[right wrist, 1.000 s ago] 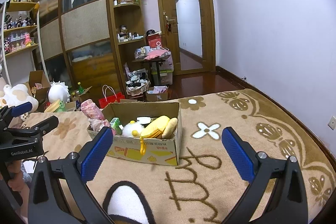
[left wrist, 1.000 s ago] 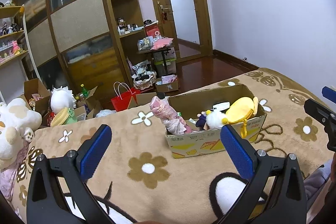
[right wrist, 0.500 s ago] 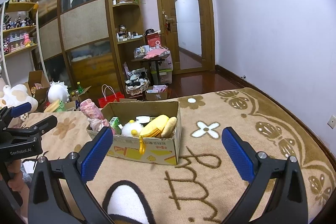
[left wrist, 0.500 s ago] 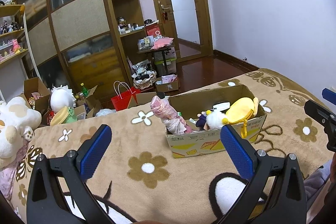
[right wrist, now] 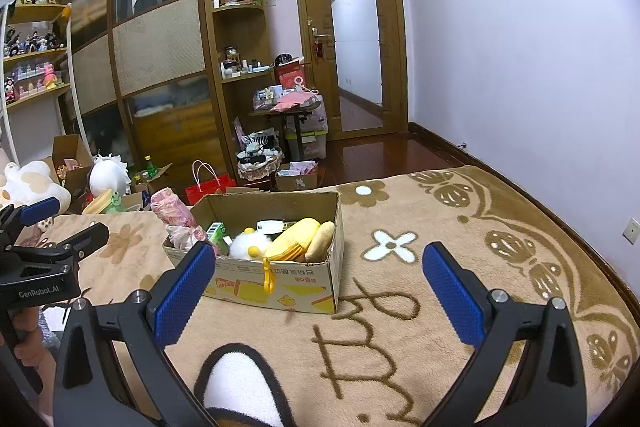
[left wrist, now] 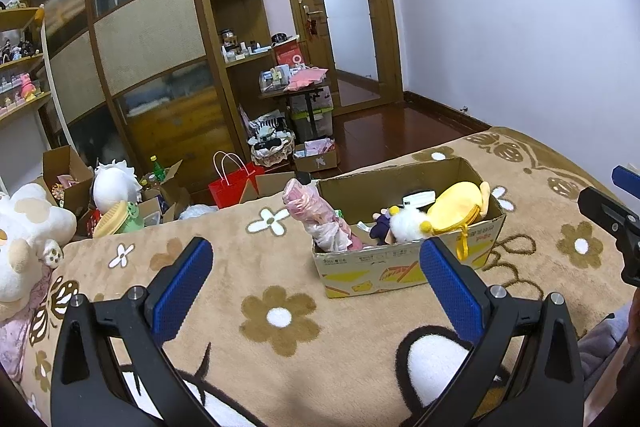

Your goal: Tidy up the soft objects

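Observation:
A cardboard box (left wrist: 404, 269) (right wrist: 280, 287) rests on a tan flowered blanket (left wrist: 256, 259) (right wrist: 420, 291). Inside lie a yellow plush pouch (left wrist: 454, 205) (right wrist: 294, 241), a white fluffy chick toy (left wrist: 406, 225) (right wrist: 244, 245) and a pink plush (left wrist: 316, 215) (right wrist: 174, 213) that sticks up at the box's left end. My left gripper (left wrist: 316, 283) hovers open in front of the box, empty. My right gripper (right wrist: 318, 285) is open and empty too, a little short of the box's front right corner. Each gripper shows at the edge of the other's view.
A big white and tan plush (left wrist: 24, 231) sits at the blanket's left edge. On the floor beyond stand open cardboard boxes (left wrist: 68, 171), a red paper bag (left wrist: 234, 183) and a white round plush (left wrist: 114, 183). Wardrobe, shelves and a door fill the back.
Nothing has clearly changed; both grippers stay open and hold nearly still, with only a slight drift of the views.

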A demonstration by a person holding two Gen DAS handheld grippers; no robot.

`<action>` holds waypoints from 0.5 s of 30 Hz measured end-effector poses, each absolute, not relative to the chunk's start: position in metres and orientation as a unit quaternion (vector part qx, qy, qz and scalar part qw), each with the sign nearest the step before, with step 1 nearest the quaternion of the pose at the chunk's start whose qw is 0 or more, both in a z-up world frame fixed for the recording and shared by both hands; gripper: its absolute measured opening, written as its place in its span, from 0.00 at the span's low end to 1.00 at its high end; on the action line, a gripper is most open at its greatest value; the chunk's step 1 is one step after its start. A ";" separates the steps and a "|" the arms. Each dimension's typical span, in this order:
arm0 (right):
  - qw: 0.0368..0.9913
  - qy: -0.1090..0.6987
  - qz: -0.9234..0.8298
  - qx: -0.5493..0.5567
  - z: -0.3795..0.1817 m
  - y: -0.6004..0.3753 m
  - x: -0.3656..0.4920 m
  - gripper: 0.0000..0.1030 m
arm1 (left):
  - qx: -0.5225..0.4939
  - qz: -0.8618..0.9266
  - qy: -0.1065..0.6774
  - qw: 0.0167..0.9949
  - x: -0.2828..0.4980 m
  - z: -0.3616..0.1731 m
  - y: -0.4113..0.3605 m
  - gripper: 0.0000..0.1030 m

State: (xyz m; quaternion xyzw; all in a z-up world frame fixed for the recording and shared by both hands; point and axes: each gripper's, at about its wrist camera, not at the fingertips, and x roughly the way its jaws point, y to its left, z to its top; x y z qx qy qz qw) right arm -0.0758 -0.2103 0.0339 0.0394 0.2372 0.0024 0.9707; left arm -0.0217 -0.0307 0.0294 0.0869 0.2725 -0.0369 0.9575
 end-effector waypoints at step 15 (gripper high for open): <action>0.970 0.238 0.001 0.040 0.032 -0.212 -0.077 1.00 | 0.091 -0.039 0.272 0.957 -0.024 0.026 -0.032 0.99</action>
